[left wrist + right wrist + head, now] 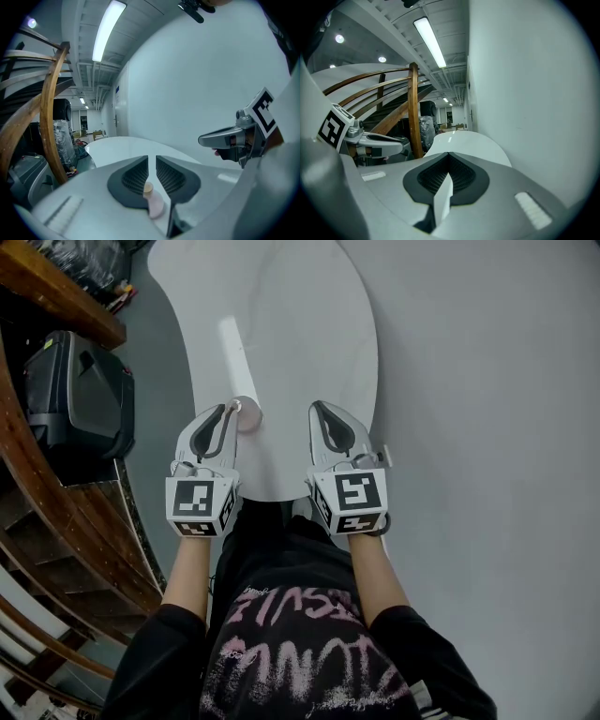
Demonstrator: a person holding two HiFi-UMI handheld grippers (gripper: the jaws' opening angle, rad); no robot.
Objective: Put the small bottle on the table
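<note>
Now the left tongs (231,411) are pinched almost shut on the small bottle (152,200), a pink one with a tan cap. Its cap end points away from the hand. The right tongs (319,411) are closed, with nothing inside. The bottle is over the near end of the white surface (300,324), by its left edge. I think it just needs to go down.

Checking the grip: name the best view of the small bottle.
Left gripper view: small bottle, pink, pale-capped, between the left hand-held gripper's jaws. Head view shows only its pink end; right gripper view, nothing.
</note>
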